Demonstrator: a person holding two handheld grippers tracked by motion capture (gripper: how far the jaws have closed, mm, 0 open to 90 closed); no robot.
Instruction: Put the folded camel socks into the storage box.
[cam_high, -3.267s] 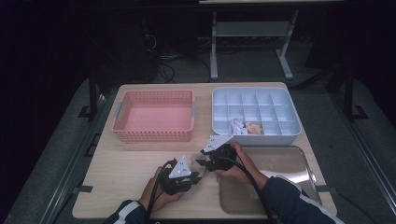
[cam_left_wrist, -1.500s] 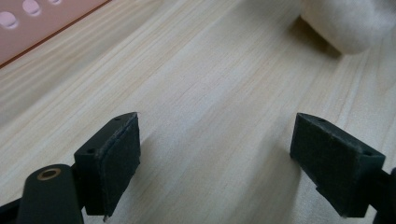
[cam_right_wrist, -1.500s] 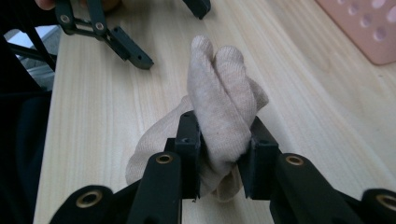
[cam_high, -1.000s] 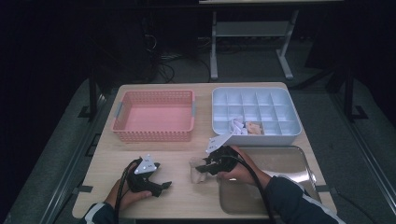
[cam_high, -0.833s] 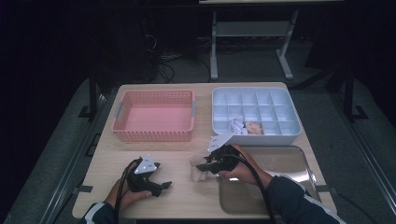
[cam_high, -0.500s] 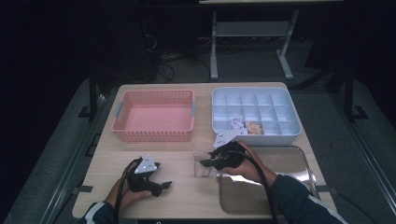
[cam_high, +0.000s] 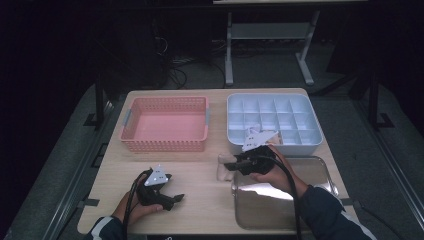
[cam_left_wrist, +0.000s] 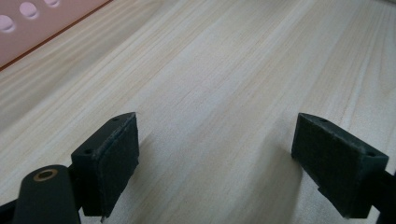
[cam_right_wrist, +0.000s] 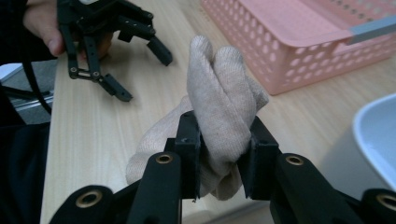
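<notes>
A rolled beige sock (cam_right_wrist: 223, 105) is clamped between the black jaws of my right gripper (cam_right_wrist: 221, 137) and sticks up past the pads. In the high view my right gripper (cam_high: 229, 164) holds the sock (cam_high: 223, 170) just above the table, at the left edge of the metal tray (cam_high: 280, 200). My left gripper (cam_high: 174, 199) rests low at the front left of the table. Its jaws stand wide apart with only bare wood between the pads (cam_left_wrist: 112, 158). The right gripper view also shows the left gripper (cam_right_wrist: 142, 74) farther off, held by a hand.
A pink perforated basket (cam_high: 165, 125) stands at the back left, also seen as a basket (cam_right_wrist: 303, 37) close by. A white compartment tray (cam_high: 272, 120) with a few small items stands at the back right. The wooden table (cam_high: 200, 175) ends near the forearms.
My right gripper has risen and drifted a little toward the back right with the sock in it. The left gripper, earlier beside the right one, has kept still at the front left.
</notes>
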